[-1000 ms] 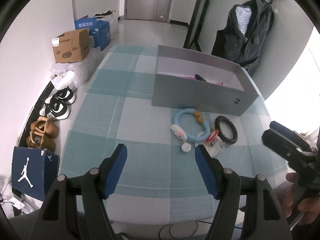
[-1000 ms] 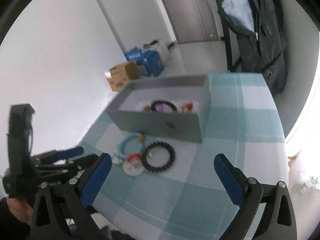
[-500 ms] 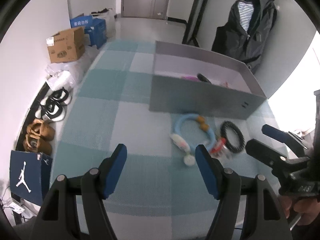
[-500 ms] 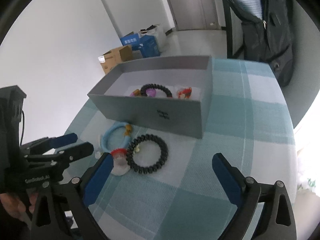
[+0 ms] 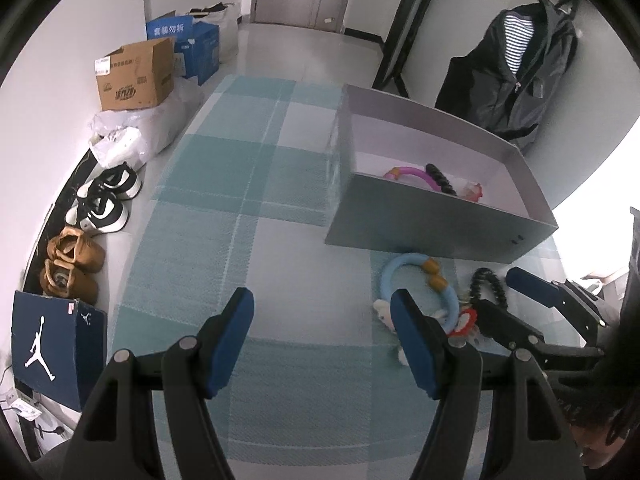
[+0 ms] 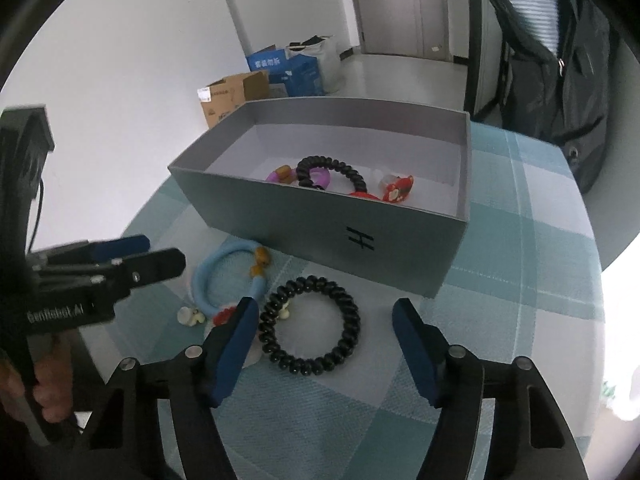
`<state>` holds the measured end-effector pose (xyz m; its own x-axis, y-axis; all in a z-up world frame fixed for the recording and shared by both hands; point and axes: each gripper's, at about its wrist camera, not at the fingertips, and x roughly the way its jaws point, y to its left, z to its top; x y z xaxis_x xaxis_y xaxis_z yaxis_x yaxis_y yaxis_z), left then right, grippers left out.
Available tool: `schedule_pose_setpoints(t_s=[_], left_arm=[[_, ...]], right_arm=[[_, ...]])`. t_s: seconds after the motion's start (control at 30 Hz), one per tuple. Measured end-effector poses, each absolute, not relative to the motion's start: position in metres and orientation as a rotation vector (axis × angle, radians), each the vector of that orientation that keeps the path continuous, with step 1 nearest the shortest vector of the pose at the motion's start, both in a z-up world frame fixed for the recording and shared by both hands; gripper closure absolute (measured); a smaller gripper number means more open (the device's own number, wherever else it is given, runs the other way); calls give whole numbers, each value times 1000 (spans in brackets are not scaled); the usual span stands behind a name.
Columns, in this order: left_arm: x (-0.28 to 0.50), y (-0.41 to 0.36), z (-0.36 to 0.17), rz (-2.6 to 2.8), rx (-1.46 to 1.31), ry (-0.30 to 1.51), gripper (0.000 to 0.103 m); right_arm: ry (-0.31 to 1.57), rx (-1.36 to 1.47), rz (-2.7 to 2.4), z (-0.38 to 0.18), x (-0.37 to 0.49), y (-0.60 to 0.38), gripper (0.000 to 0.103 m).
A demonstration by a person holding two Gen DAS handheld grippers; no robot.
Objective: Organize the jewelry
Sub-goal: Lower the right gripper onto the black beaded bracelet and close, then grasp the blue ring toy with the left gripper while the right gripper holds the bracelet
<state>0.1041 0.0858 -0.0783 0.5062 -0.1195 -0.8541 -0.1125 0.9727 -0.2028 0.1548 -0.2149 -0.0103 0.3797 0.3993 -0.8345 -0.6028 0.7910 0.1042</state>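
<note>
A grey box (image 6: 320,216) stands on the checked table and holds a black coil ring (image 6: 332,168), a purple ring and a red charm (image 6: 396,190). In front of it lie a black spiral bracelet (image 6: 310,330), a light blue ring (image 6: 224,276) and a small red-and-white piece (image 6: 224,314). My right gripper (image 6: 326,344) is open, its fingers on either side of the black bracelet, just above it. My left gripper (image 5: 322,332) is open and empty, left of the blue ring (image 5: 416,284). The box also shows in the left wrist view (image 5: 432,228).
The table has a teal and white checked cloth (image 5: 240,240). Cardboard boxes (image 5: 136,76) and shoes (image 5: 104,200) sit on the floor to the left. A dark jacket (image 5: 516,72) hangs behind the box. The table's right edge is near the window.
My right gripper has moved forward and down toward the black bracelet, now framing it. My left gripper has shifted closer to the table. Nothing has been picked up.
</note>
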Motion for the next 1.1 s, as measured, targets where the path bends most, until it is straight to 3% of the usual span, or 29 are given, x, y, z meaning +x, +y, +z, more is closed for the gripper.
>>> schedule_pose_setpoints(t_s=[0.17,0.3,0.83,1.1], left_arm=[[108,97,-77,27,-292,1046,37],[110,102,-78,52,-327,1050,37],[115,79,-80,-107,-373,1090,37],[120,53,-80,-102,-216,1104,37]], right_arm=[[954,-346,636,-13,146,-203,53],[932,-380,648,-14,140,-199,58],[938,-253,655,0,152,-228,60],[944,-240,667,0,155,-236,60]])
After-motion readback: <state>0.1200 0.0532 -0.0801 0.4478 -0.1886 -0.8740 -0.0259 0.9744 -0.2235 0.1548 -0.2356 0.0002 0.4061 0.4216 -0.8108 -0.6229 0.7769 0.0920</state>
